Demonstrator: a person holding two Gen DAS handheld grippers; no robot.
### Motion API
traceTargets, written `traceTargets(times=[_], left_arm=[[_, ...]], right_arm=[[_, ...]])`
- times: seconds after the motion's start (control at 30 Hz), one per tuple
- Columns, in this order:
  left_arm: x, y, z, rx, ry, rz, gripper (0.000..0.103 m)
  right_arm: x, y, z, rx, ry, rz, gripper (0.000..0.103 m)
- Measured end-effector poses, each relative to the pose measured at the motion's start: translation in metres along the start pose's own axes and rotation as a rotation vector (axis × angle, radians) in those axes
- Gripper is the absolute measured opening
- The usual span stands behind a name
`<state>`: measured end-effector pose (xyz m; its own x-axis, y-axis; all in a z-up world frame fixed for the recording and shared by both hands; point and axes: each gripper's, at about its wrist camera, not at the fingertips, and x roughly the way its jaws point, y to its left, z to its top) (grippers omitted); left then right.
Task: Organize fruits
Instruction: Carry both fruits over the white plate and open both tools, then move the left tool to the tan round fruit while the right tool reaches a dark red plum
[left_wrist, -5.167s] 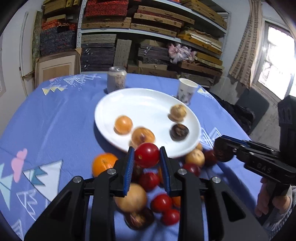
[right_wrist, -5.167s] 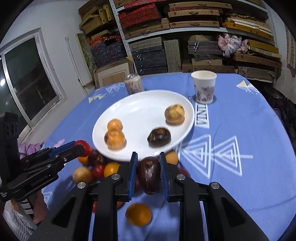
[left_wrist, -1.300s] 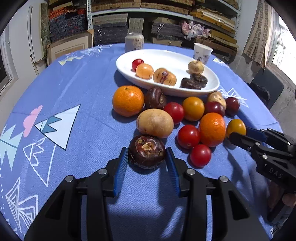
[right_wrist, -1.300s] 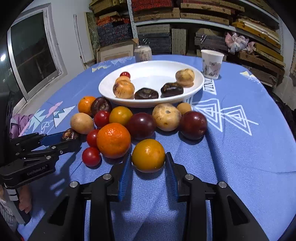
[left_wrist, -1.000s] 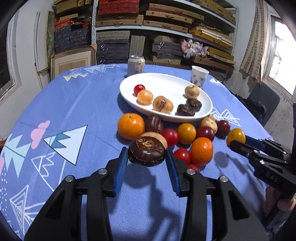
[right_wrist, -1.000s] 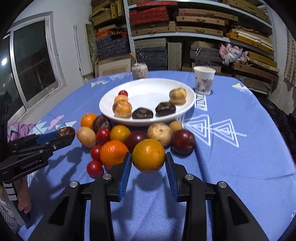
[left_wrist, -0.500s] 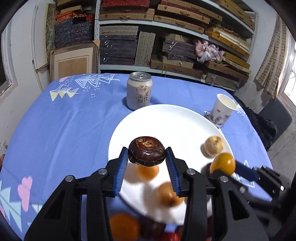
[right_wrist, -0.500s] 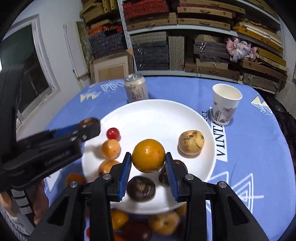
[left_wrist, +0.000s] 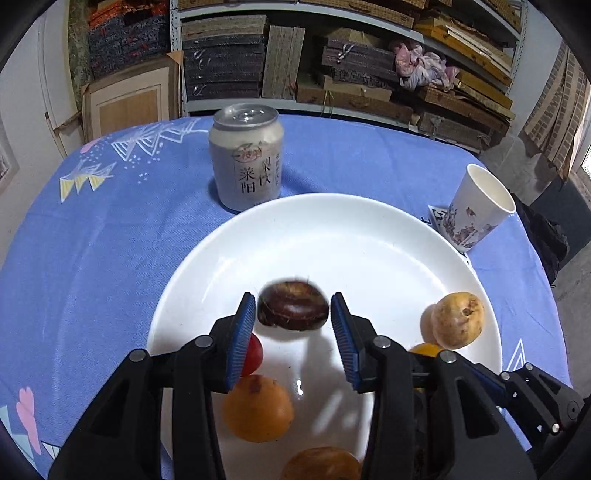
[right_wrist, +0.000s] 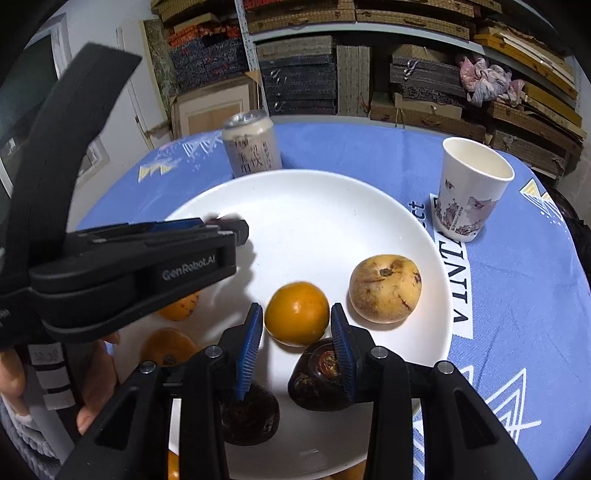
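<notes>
Both grippers hang over the large round white ceramic plate (left_wrist: 369, 236) on the blue patterned tabletop (left_wrist: 92, 236).

The left gripper (left_wrist: 293, 325) has just been opening its blue-padded fingers (left_wrist: 242, 332). The dark brown, glossy, flattened round fruit (left_wrist: 293, 304) lies between their tips, slightly blurred. A narrow gap shows on each side of it, so the pads no longer press on it. Just below the left finger sits a small red tomato (left_wrist: 253, 354), and nearer the camera, beneath the fingers, a smooth orange round fruit (left_wrist: 258, 408) lies on the plate. A tan, speckled round fruit (left_wrist: 458, 319) sits to the right of the fingers, near the plate's rim.

The right gripper (right_wrist: 297, 332) has also just been opening. The bright orange round fruit (right_wrist: 297, 312) sits between its fingertips (right_wrist: 341, 343) on the plate, with space on both sides, so it is released. Under the right finger lies a dark brown fruit with a ringed end (right_wrist: 317, 380); a second dark fruit (right_wrist: 251, 417) lies under the left finger.

Beyond the fingers stand a silver drink can with printed characters (left_wrist: 245, 157), just past the plate's far rim, and a white paper cup with a printed picture (left_wrist: 476, 210) to the far right.
</notes>
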<state>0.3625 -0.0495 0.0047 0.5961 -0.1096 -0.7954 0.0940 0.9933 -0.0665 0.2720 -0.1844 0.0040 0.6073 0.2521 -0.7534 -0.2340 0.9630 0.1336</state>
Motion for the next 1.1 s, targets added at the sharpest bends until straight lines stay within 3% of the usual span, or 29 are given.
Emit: traceTargets(times=[0.07,0.27,0.33,0.47,0.73,0.93,1.1], left_arm=[[-0.008,0.000,-0.001,-0.007,-0.021,0.009,0.064],[-0.048,0.007,-0.010,-0.012,-0.083,0.014,0.064],[-0.067,0.014,-0.021,-0.026,-0.103,0.014,0.065],[-0.106,0.033,-0.061,-0.043,-0.156,0.042,0.082],[-0.150,0.068,-0.175,-0.124,-0.181,0.060,0.089],[-0.157,0.054,-0.207,-0.057,-0.175,0.052,0.089],[-0.143,0.039,-0.212,0.012,-0.130,0.059,0.089]], right_arm=[[-0.008,0.000,0.000,0.005,-0.022,-0.003,0.054],[-0.041,-0.005,-0.007,0.040,-0.085,0.021,0.057],[-0.056,-0.008,-0.013,0.062,-0.113,0.028,0.070],[-0.085,-0.020,-0.036,0.107,-0.153,0.032,0.076],[-0.115,-0.039,-0.099,0.154,-0.188,-0.009,0.081],[-0.136,-0.052,-0.126,0.207,-0.254,-0.034,0.092],[-0.138,-0.058,-0.132,0.195,-0.265,-0.115,0.093]])
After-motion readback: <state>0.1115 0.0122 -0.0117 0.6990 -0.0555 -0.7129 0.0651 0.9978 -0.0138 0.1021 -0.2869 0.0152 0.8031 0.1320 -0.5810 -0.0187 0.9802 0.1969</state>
